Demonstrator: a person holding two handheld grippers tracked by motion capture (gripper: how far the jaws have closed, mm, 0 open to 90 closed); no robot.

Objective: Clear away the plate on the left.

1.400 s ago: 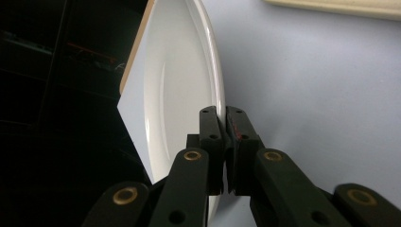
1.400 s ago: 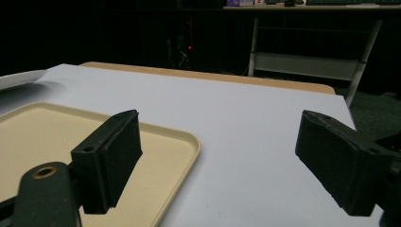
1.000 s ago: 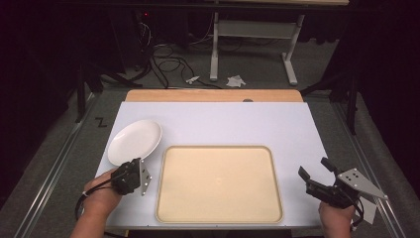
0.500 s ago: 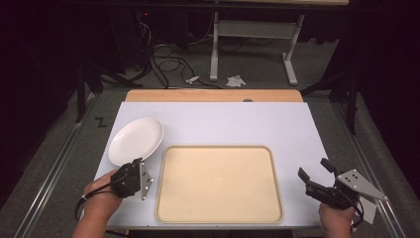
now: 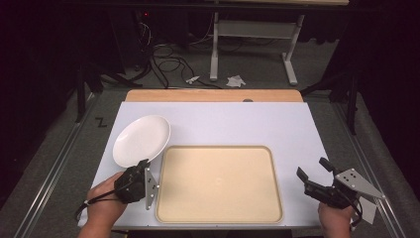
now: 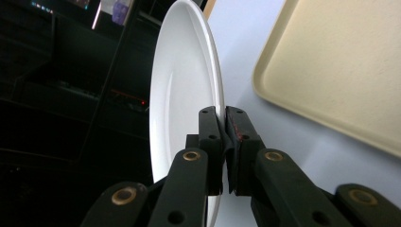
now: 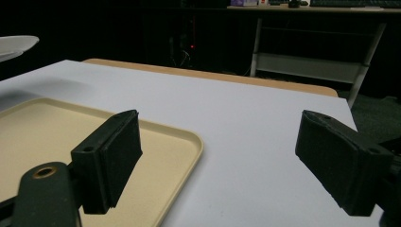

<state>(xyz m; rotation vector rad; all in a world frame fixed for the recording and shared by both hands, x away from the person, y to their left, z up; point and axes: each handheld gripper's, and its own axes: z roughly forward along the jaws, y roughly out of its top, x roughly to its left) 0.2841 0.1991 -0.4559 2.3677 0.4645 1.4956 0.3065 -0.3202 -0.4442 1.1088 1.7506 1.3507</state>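
A white plate (image 5: 141, 140) hangs tilted just above the table's left part, left of a beige tray (image 5: 218, 183). My left gripper (image 5: 144, 164) is shut on the plate's near rim. In the left gripper view the plate (image 6: 184, 85) stands on edge, its rim pinched between the two pads of the left gripper (image 6: 222, 116), with the tray (image 6: 340, 71) beside it. My right gripper (image 5: 312, 167) rests open at the table's front right, just right of the tray. Nothing lies between the wide jaws of the right gripper (image 7: 220, 127); the tray's corner (image 7: 179, 142) is below them.
The white table top (image 5: 237, 124) has a wooden strip (image 5: 213, 95) along its far edge. Beyond it stand a white desk frame (image 5: 252, 34) and loose cables (image 5: 163, 54) on the grey floor. The plate's rim (image 7: 16, 45) shows at far left in the right gripper view.
My left gripper has carried the plate a little up and to the right, toward the tray. The right gripper has stayed where it was.
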